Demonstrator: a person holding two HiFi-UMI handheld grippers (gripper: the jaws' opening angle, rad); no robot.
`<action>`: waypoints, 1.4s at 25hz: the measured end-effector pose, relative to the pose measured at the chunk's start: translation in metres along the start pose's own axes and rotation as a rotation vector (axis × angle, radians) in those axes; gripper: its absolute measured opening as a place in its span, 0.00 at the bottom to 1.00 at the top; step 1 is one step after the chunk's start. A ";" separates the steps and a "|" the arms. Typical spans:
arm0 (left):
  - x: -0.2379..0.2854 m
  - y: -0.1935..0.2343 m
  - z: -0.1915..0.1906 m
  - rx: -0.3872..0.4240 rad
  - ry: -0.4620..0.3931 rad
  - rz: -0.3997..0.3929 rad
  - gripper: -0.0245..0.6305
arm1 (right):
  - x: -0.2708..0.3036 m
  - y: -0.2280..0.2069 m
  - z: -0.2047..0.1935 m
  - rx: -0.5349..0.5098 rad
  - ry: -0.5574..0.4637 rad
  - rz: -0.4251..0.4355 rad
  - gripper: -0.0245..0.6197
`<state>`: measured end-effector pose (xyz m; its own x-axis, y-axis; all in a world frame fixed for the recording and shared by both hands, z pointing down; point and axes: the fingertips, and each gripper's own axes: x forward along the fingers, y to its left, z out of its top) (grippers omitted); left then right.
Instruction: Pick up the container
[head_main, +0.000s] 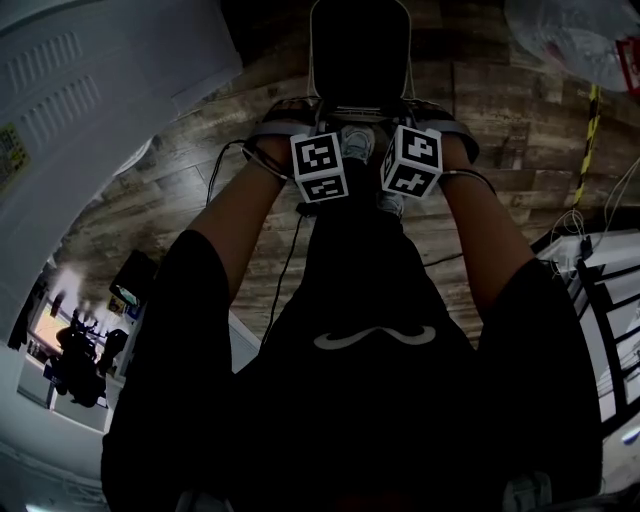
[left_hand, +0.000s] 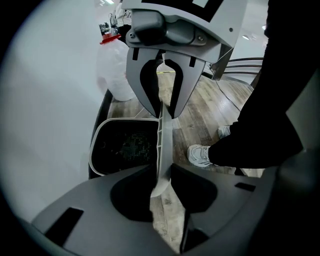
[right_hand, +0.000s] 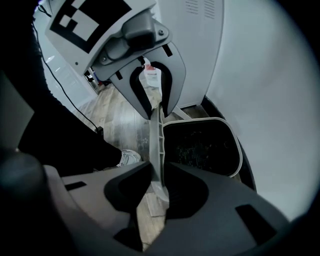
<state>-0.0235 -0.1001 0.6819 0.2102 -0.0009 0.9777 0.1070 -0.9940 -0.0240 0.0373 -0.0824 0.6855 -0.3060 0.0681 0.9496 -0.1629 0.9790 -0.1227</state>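
The container is a dark bin with a pale grey rim, at the top centre of the head view in front of the person's feet. In the left gripper view its dark inside lies left of the rim strip. My left gripper is shut on that strip from one end. My right gripper is shut on the same rim strip from the other end, facing the left one. Each gripper shows in the other's view: the right gripper, the left gripper. Both marker cubes sit side by side.
A white cabinet stands at the left on the wooden floor. A clear plastic bag lies at the top right, and a white bag stands beyond the container. Cables trail on the floor. The person's shoe is close by.
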 end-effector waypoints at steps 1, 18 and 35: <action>-0.001 0.002 0.000 0.004 0.002 -0.002 0.21 | -0.001 -0.001 0.000 0.002 0.000 0.005 0.19; -0.039 0.060 0.013 -0.020 -0.052 0.097 0.19 | -0.045 -0.057 0.011 -0.005 0.028 -0.012 0.20; -0.058 0.076 0.021 -0.079 -0.078 0.092 0.17 | -0.066 -0.077 0.015 -0.112 0.047 -0.033 0.18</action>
<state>-0.0072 -0.1736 0.6192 0.2908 -0.0869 0.9528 0.0080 -0.9956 -0.0933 0.0564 -0.1655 0.6285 -0.2572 0.0419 0.9654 -0.0651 0.9960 -0.0606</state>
